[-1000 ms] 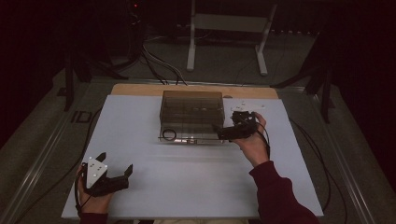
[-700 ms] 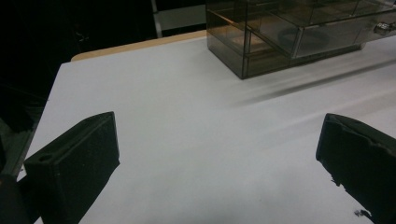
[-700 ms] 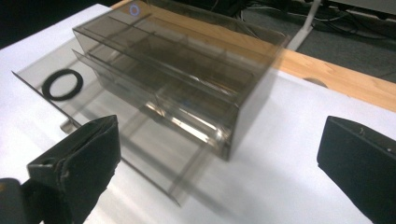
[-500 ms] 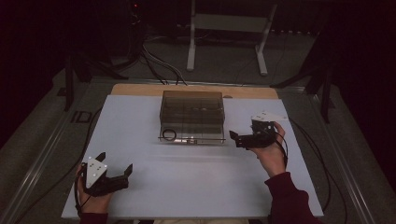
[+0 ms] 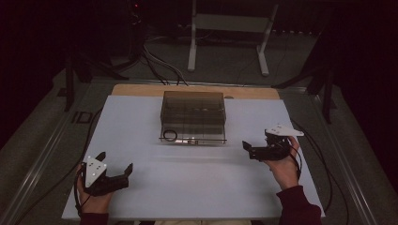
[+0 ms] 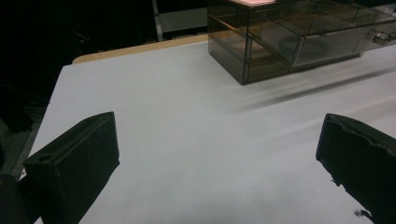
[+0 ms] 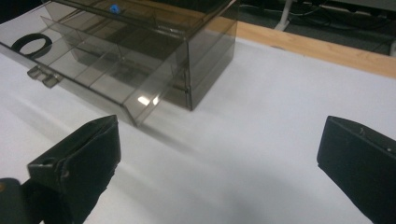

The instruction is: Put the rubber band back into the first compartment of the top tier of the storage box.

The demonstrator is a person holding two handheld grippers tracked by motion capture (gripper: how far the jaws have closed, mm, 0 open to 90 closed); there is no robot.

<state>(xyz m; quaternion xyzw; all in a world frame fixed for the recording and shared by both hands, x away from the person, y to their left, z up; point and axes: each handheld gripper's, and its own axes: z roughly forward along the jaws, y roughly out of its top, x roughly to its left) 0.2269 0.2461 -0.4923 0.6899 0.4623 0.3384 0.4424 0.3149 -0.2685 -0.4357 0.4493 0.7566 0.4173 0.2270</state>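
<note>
Two grippers, both empty, jaws wide apart. Left gripper (image 5: 112,176) low at near left corner of the bench (image 5: 197,187), held clear of the work, looks parked. Right gripper (image 5: 248,149) on the right side, just beside the drawer box (image 5: 193,110) but apart from it, jaws aimed left toward its front; likely placed so for a reach at the drawer. Drawer box mid-bench toward the far edge, smoky clear plastic, bottom drawer (image 5: 192,137) pulled out toward the person. Black ring (image 5: 169,135) lying in the left end of the open drawer.

Left gripper view: jaws spread over bare white bench, drawer box (image 6: 289,37) well apart at upper right, stacked drawer fronts seen from the corner. Right gripper view: much closer look at the drawer box (image 7: 154,51), inner dividers plain, black ring (image 7: 31,45) in the end compartment, small handle tabs (image 7: 42,77) on the drawer front, tiny blue thing (image 7: 113,8) at the top, kind not clear. High view alone: both hands, cables, wooden strip (image 5: 141,90) beyond the white sheet, dark floor and stand legs (image 5: 225,42) farther off.
</note>
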